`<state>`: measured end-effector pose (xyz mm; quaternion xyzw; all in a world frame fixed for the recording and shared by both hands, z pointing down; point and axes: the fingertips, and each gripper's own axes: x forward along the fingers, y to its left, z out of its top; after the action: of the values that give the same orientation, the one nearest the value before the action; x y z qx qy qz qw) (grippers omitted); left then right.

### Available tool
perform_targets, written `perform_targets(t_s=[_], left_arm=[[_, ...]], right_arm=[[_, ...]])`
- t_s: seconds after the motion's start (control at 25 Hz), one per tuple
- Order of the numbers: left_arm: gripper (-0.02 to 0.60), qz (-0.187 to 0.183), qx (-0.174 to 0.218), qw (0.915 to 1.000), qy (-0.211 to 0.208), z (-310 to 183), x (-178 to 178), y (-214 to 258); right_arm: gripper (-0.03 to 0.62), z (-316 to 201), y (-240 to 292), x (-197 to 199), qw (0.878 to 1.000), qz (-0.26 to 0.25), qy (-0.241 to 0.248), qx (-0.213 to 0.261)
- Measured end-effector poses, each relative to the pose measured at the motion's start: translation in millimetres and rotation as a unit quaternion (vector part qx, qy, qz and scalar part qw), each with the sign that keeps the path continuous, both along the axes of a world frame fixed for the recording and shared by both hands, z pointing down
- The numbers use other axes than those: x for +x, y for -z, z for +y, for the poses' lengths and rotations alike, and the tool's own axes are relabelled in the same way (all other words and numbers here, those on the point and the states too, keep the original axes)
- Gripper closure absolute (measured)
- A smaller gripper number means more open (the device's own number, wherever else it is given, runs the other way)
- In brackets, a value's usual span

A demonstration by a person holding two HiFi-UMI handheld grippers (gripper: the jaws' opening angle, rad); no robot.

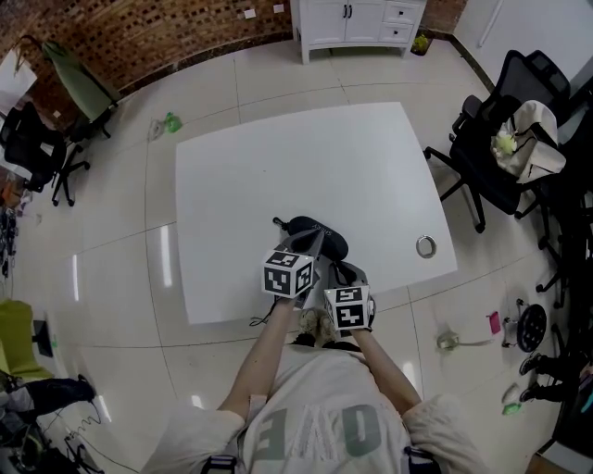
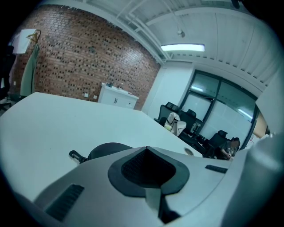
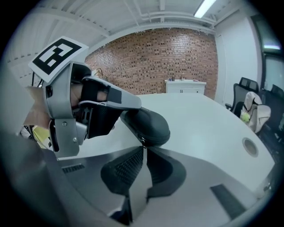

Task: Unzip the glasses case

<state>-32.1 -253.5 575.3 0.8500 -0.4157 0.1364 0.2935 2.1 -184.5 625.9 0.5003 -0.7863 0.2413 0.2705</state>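
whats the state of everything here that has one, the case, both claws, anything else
right claw: shut on the zipper pull
left claw: jaws together, tip seems to press on the glasses case
glasses case: zipped shut, lying on the table
cabinet: doors closed
ceiling light: on

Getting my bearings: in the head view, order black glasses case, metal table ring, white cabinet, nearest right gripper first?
1. Black oval glasses case, at its jaws.
2. Round metal table ring, to the right.
3. White cabinet, against the far wall.
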Motion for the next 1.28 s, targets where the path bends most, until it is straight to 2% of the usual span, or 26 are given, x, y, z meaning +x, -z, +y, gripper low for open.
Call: perform_targets(t_s=[0.16,0.28,0.56,0.72,0.76,0.84,1.04,1.08,1.16,1.28], left_arm=[[0.578,0.003,-0.001,1.0000,-0.002,0.8,2.5,-0.7],[0.578,0.004,-0.002,1.0000,-0.003,0.2,3.5,-0.1],[0.578,0.007,-0.006,1.0000,-0.002,0.7,3.0,-0.3],[0.578,0.009,-0.007,0.9999,-0.006,0.1,2.7,-0.7],[0.578,0.009,-0.007,0.9999,-0.006,-0.1,2.2,-0.4],[0.578,0.010,-0.008,0.9999,-0.007,0.0,2.2,-0.3],[0.578,0.011,-0.007,0.9999,-0.007,0.7,2.3,0.2],[0.578,0.011,-0.007,0.9999,-0.008,0.3,2.0,0.3],[0.578,0.013,-0.007,0.9999,-0.009,-0.1,1.6,0.5],[0.578,0.016,-0.009,0.9998,-0.009,0.3,1.0,0.1]], right_arm=[[0.591,0.7,1.9,3.1,1.000,0.001,-0.001,0.005],[0.554,-2.3,6.1,2.9,1.000,-0.014,-0.006,0.007],[0.554,0.4,2.7,-4.8,0.999,-0.034,-0.003,-0.017],[0.556,-7.5,1.2,-3.3,0.998,-0.049,-0.037,-0.026],[0.590,-7.7,1.2,-2.0,0.997,-0.053,-0.043,-0.027],[0.594,-5.4,0.6,1.1,0.996,-0.064,-0.050,-0.029],[0.592,2.2,0.4,5.7,0.989,-0.117,-0.076,-0.053],[0.592,1.6,0.4,6.3,0.988,-0.116,-0.081,-0.055],[0.592,-3.0,2.4,8.6,0.992,-0.085,-0.082,-0.041],[0.557,-8.6,6.3,6.8,0.997,-0.039,-0.071,-0.017]])
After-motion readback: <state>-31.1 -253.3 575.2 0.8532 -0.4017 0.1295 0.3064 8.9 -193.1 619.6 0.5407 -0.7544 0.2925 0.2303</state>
